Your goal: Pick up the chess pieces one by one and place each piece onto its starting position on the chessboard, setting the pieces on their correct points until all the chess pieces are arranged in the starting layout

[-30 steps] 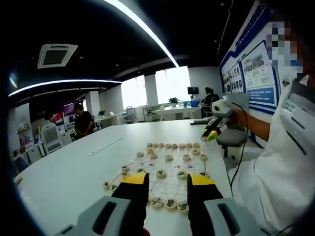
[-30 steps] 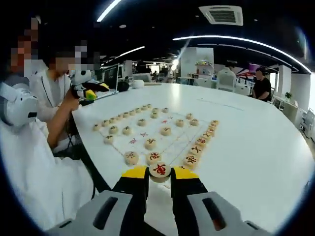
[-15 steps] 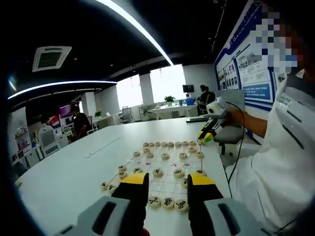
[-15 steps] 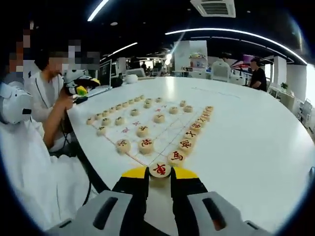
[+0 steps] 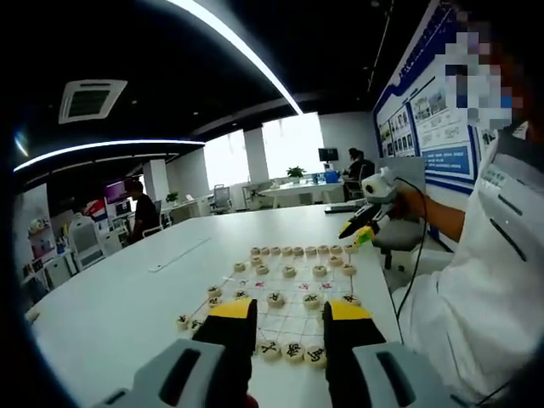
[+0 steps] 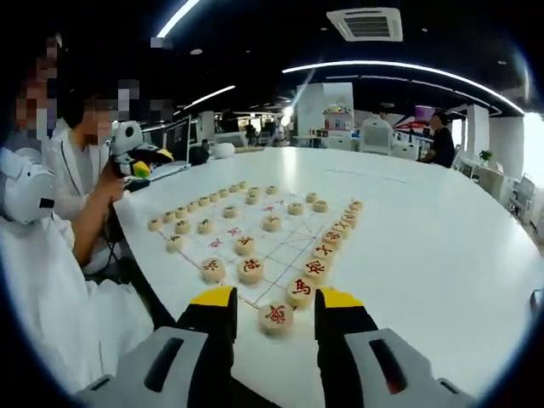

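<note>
Piece [image 6: 276,316] lies flat, red mark up, on the board [image 6: 280,246] corner between the spread fingers of the right gripper [image 6: 276,304], untouched, while the left gripper [image 5: 290,316] fingers stand apart, holding nothing.

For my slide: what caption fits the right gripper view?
Open right gripper straddling a round wooden red-marked chess piece at the chessboard corner.

An open-plan office with a dark ceiling. A large white table [image 5: 127,297] fills the foreground. At twelve o'clock, bright windows [image 5: 293,144] back distant desks with monitors. A ceiling air vent [image 5: 87,99] sits at ten o'clock, and poster boards [image 5: 421,127] line the wall at two o'clock.
</note>
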The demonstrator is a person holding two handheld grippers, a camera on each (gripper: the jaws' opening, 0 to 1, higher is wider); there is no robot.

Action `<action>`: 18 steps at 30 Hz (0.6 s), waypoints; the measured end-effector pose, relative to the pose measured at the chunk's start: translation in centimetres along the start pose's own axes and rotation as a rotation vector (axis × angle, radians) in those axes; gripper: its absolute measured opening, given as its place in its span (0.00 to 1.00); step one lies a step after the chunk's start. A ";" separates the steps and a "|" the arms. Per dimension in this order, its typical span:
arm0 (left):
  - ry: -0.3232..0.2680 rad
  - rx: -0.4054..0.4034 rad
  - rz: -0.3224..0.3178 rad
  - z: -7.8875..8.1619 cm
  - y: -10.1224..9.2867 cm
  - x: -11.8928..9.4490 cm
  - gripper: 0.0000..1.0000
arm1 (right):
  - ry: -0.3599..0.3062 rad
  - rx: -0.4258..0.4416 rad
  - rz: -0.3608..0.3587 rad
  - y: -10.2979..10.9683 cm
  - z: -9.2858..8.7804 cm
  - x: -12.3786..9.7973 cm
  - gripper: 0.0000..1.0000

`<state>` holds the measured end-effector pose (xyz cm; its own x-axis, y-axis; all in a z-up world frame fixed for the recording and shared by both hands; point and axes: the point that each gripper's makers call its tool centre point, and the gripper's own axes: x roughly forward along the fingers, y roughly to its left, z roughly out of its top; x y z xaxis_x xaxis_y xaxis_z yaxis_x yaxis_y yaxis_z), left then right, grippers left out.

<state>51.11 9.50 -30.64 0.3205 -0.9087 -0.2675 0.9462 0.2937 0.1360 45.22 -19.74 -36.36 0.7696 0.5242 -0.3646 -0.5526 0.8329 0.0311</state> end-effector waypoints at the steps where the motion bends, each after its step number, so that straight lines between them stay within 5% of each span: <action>1: -0.003 -0.003 0.009 0.0 0.2 0.0 0.33 | -0.037 0.015 -0.016 -0.4 1.1 -0.1 0.37; 5: -0.018 -0.020 0.056 0.4 1.3 -0.2 0.33 | -0.190 0.089 -0.090 -2.9 6.2 0.2 0.37; 7: -0.054 -0.056 0.091 1.1 2.2 -0.5 0.33 | -0.208 0.122 -0.142 -4.6 8.3 0.5 0.37; 11: -0.095 -0.118 0.228 2.6 5.0 -2.0 0.33 | -0.276 0.048 -0.158 -5.2 13.2 2.0 0.37; 18: -0.217 -0.255 0.421 5.3 8.4 -5.2 0.29 | -0.303 -0.129 -0.020 -1.0 17.3 5.7 0.38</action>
<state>57.15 15.15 -23.04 0.6835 -0.7293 -0.0324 0.7274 0.6841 -0.0541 55.67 -14.47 -22.41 0.8301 0.5532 -0.0694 -0.5576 0.8243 -0.0986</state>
